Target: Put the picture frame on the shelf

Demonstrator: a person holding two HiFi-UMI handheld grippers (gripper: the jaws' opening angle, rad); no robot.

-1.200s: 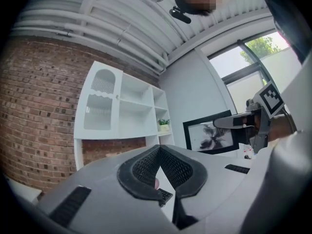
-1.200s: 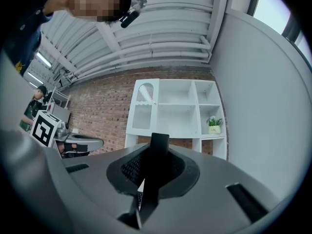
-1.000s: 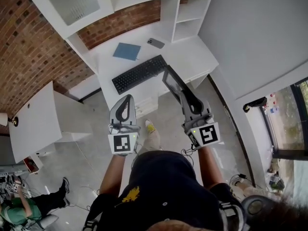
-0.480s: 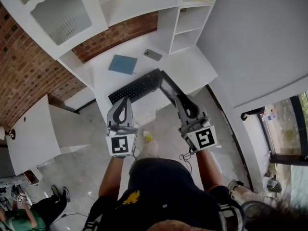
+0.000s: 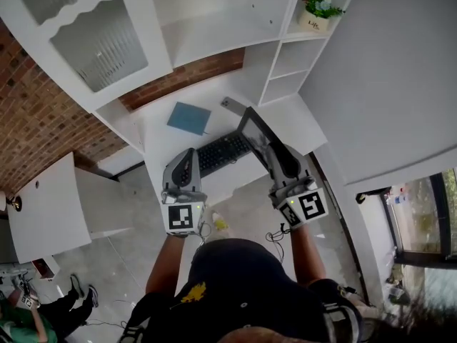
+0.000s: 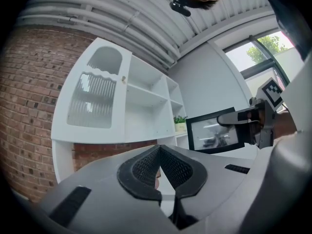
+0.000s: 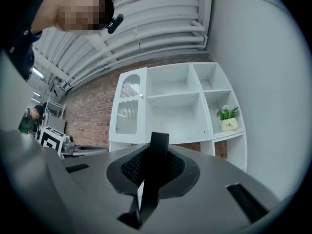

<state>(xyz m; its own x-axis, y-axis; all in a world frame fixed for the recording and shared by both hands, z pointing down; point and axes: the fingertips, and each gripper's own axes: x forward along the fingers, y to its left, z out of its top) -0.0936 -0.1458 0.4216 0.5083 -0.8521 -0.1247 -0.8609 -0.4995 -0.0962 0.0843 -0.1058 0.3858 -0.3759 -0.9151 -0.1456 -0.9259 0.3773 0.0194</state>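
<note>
Head view looks steeply down on a white desk (image 5: 300,120) set against a rough red brick wall (image 5: 36,120). The right gripper (image 5: 270,147) is clamped on the picture frame (image 5: 251,126), a thin, flat rectangle with a dark border. It is held in the air above the desk, over the right end of the black keyboard (image 5: 223,152). In the right gripper view, the frame's dark edge stands upright as a narrow bar between the mesh-textured black pads, which press on it from both sides. The left gripper view shows the frame's glossy, reflective face.

The left gripper (image 5: 187,157) hovers beside the right one. Its ribbed pads meet at the tips, with nothing between them.

Behind the desk rises a smooth white shelf unit (image 5: 214,27) with open square compartments. On its left is a cabinet door (image 5: 100,38) with a ribbed glass pane and a scalloped top. A small potted plant (image 5: 318,9) sits in an upper right compartment. A blue square pad (image 5: 189,118) and a grey phone (image 5: 230,104) lie flat on the desk.
</note>
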